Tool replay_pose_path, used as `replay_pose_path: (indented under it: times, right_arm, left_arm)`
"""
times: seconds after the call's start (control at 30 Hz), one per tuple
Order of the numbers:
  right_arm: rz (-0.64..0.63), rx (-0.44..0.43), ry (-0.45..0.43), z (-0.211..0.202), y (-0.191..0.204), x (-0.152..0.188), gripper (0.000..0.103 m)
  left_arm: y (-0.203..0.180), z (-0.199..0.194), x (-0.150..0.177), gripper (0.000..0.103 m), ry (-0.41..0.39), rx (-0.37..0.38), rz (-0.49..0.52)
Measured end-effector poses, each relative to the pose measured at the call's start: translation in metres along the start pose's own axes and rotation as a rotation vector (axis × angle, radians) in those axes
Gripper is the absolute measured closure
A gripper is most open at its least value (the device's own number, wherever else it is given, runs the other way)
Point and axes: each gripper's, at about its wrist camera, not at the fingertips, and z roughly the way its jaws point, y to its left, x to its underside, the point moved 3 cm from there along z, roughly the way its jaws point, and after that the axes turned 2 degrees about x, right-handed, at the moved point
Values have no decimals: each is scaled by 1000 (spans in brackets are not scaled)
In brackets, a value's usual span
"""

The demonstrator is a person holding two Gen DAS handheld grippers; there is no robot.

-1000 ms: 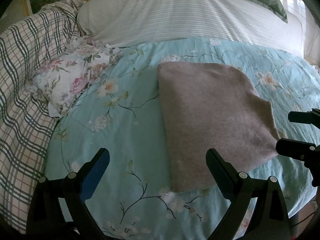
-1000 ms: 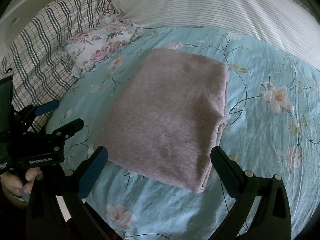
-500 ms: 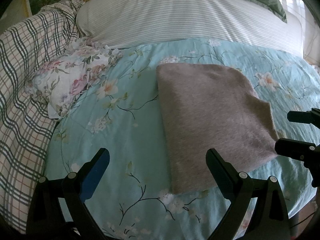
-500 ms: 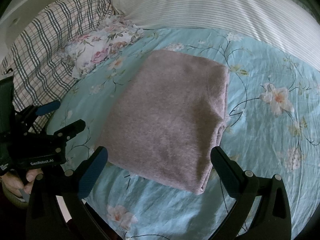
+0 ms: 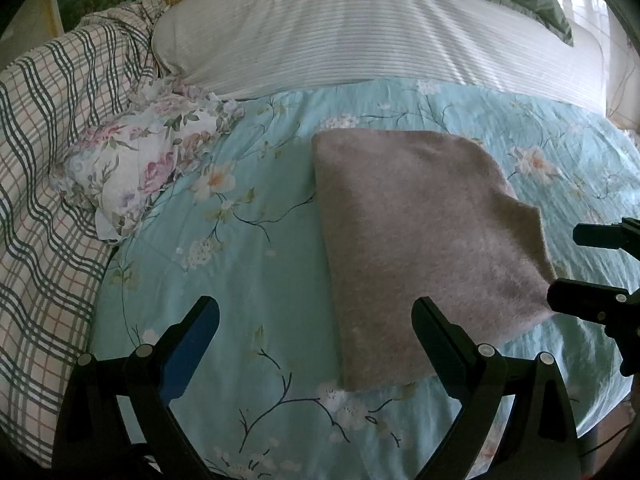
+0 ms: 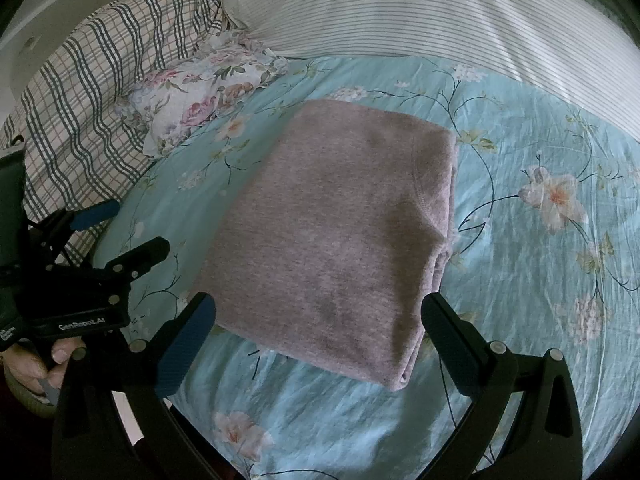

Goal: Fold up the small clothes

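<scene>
Pink-grey sweater [image 6: 332, 236] folded into a compact rectangle mid-bed [image 5: 260, 280], apparently finished; crumpled floral garment [image 5: 140, 168] near left edge unfolded; left gripper [image 5: 316, 324] and right gripper [image 6: 320, 320] with jaws wide apart, empty.

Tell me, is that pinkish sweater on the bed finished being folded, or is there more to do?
It looks folded: the pinkish sweater lies as a neat rectangle on the blue floral sheet, layered edges stacked at its right side. Nothing is in hand; the left gripper and right gripper are both open, off the cloth. The crumpled floral garment nearby may be next.
</scene>
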Motion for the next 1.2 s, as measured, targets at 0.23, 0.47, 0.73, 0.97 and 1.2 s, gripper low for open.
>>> replay_pose_path:
  times: [0.23, 0.47, 0.73, 0.97, 1.2]
  right_arm:
    - [3, 2, -1, 0, 1, 1, 1]
    - [4, 3, 3, 3, -4, -2, 1]
    - [4, 1, 6, 6, -9, -6, 1]
    - [8, 1, -2, 7, -14, -7, 1]
    - [38, 11, -16, 12, -23, -15, 1]
  left_arm:
    - [0, -1, -1, 6, 0, 0, 1]
    - [-2, 1, -4, 6, 2, -4, 5]
    - [3, 4, -5, 6, 4, 7, 9]
    - [4, 10, -8, 6, 5, 24, 8]
    - [5, 20, -14, 6, -4, 25, 6]
